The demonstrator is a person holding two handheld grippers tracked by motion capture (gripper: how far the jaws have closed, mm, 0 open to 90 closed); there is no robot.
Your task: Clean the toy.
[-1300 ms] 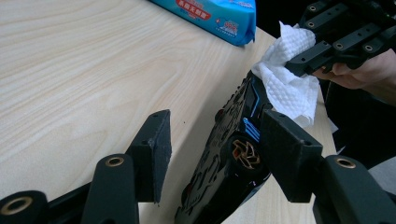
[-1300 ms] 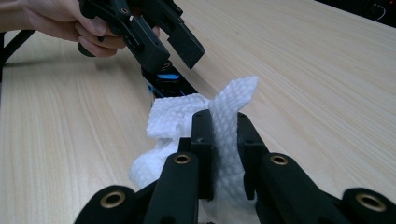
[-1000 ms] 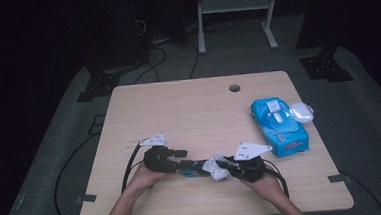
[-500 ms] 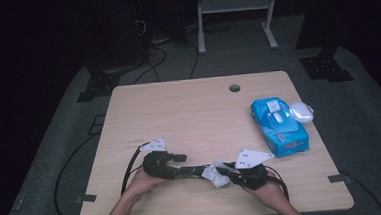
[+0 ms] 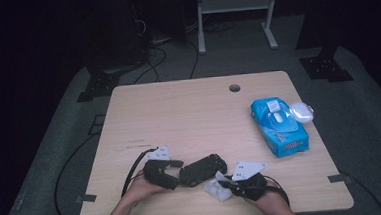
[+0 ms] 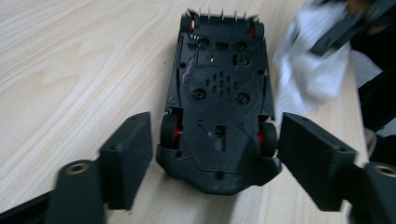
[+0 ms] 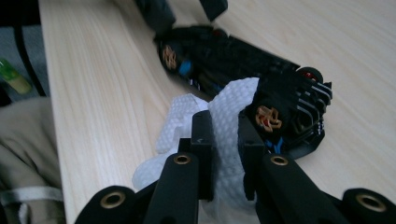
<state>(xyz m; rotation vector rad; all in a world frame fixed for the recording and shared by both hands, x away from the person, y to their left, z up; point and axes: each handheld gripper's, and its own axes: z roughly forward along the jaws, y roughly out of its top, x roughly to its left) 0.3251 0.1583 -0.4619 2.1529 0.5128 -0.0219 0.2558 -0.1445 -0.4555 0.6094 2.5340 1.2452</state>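
While the right gripper (image 7: pixel 223 140) pinches the tissue (image 7: pixel 224 116), left fingers (image 6: pixel 128 158) have spread off the toy car (image 6: pixel 219 107).

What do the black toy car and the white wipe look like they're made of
The toy car looks like matte black moulded plastic: screw bosses, vent slots and crisp edges on its underside. The white wipe looks like soft embossed paper or nonwoven cloth: a dotted texture, crumpled folds. Which of the two is unclear.

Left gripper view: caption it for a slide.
Upturned black toy car lies between the left gripper's just-opened jaws, a white wipe beside it.
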